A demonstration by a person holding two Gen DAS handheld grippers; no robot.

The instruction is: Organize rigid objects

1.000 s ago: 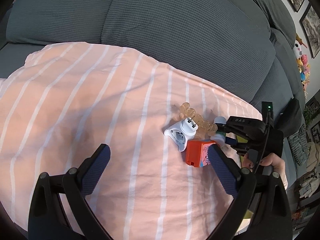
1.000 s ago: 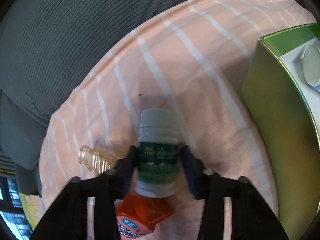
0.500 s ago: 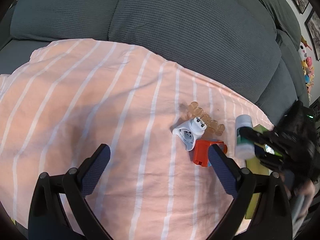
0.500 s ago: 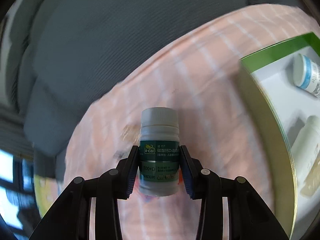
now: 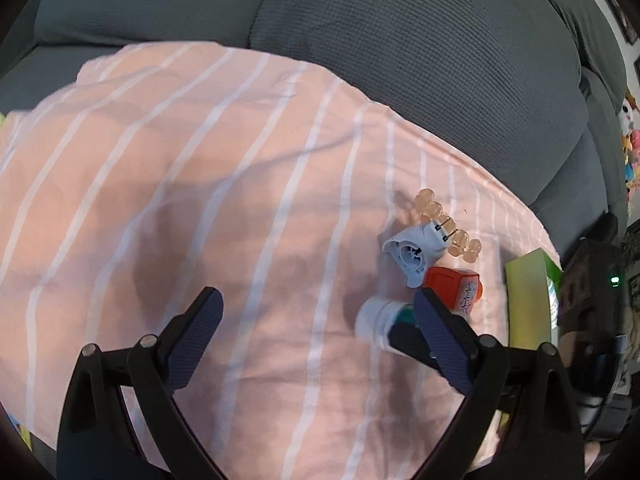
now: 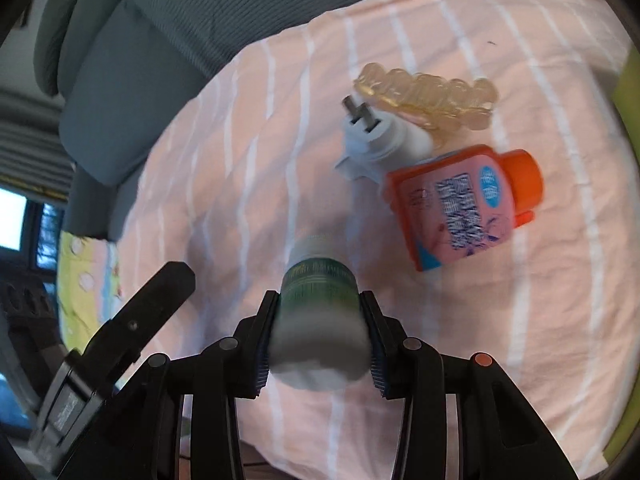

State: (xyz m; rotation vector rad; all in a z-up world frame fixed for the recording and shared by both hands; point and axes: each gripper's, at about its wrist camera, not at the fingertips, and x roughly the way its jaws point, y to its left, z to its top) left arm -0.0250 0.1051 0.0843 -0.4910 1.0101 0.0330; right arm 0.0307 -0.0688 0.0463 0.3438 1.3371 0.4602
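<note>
Grey sofa cushions (image 5: 400,40) are rising behind us, and a peach sheet with white stripes (image 5: 200,200) is lying spread over the seat where we are working. Our right gripper (image 6: 320,328) is pinching a white bottle with a green label (image 6: 318,320) across its body, both pads pressing on its sides, its base blurred and facing the right wrist camera. From the left wrist view, that bottle (image 5: 378,320) is showing low over the sheet, just beside our left gripper's far finger. Our left gripper (image 5: 316,320) is hovering with its fingers spread wide and nothing between them. On the sheet ahead, a white plug adapter (image 6: 380,144) is lying against an amber hair clip (image 6: 428,94), and an orange bottle with a pink label (image 6: 460,208) is lying on its side, touching the adapter. We are seeing a green box (image 5: 528,300) at the sheet's right edge.
</note>
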